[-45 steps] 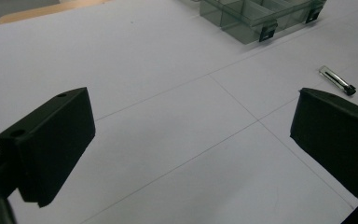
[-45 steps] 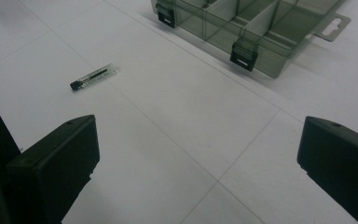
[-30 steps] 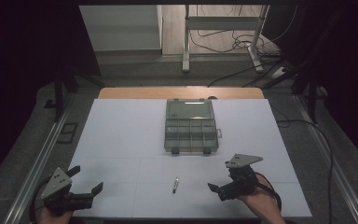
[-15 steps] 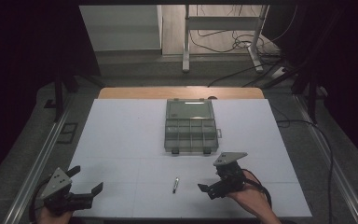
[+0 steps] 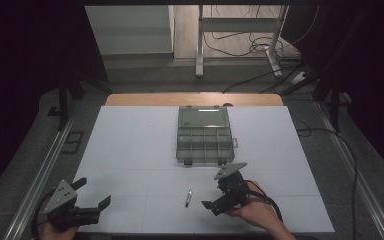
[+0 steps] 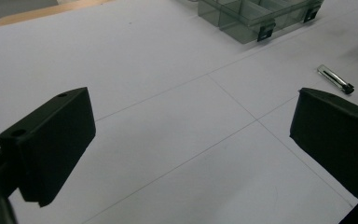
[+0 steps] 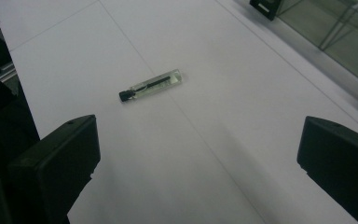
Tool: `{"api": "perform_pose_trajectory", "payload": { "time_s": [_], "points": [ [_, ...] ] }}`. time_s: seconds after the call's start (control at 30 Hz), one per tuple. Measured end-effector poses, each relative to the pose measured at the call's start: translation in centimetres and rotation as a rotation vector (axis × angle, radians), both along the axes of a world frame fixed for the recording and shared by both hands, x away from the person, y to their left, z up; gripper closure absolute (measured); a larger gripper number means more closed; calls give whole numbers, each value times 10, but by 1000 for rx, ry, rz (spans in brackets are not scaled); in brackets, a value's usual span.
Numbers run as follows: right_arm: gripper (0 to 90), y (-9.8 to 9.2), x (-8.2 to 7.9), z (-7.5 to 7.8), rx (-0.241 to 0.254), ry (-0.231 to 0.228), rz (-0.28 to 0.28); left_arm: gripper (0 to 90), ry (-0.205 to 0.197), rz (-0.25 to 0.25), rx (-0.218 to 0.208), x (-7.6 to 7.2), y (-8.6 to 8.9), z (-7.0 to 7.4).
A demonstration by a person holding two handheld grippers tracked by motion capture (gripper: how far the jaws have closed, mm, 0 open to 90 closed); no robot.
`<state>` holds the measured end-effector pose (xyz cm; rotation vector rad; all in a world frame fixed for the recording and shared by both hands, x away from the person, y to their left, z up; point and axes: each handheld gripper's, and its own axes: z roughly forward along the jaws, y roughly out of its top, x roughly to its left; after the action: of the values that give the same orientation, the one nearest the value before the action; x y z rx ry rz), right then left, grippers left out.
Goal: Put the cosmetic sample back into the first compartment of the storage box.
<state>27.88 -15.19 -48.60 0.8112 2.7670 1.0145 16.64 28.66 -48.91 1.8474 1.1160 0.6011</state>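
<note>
A small clear vial with a black cap (image 5: 187, 198) lies on the white table (image 5: 130, 145) near its front edge. My right gripper (image 5: 213, 197) is open just right of the vial, jaws pointing left towards it. In the right gripper view the vial (image 7: 151, 86) lies ahead and left of centre, beyond the wide-apart jaws of the right gripper (image 7: 198, 140). My left gripper (image 5: 94, 192) is open at the front left corner with nothing between its jaws. The left gripper view looks past the left gripper (image 6: 191, 116) to the vial (image 6: 335, 79) far off at the right.
A clear compartment box (image 5: 203, 134) with its lid open stands mid-table behind the vial; its near corner with a black latch shows as the box (image 6: 256, 14) and box (image 7: 335, 28). Table legs and cables lie on the floor beyond the table.
My right gripper has moved left and a little nearer, closing on the vial. The left gripper and the vial have stayed put.
</note>
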Motion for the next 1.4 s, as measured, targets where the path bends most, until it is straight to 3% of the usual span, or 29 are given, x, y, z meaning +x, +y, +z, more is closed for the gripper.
{"api": "perform_pose_trajectory", "payload": {
  "time_s": [0.47, 0.97, 1.4],
  "points": [
    [66, 27, 3, -9, -64, -9, 49, 6, -3, -7, 1, 0, 0, 0],
    [187, 55, 6, -21, -78, -12, 116, 7, -5, -13, -1, 0, 0, 0],
    [272, 69, 6, -29, -102, -39, 170, 7, -5, -17, -4, -1, 0, 0]
  ]
}}
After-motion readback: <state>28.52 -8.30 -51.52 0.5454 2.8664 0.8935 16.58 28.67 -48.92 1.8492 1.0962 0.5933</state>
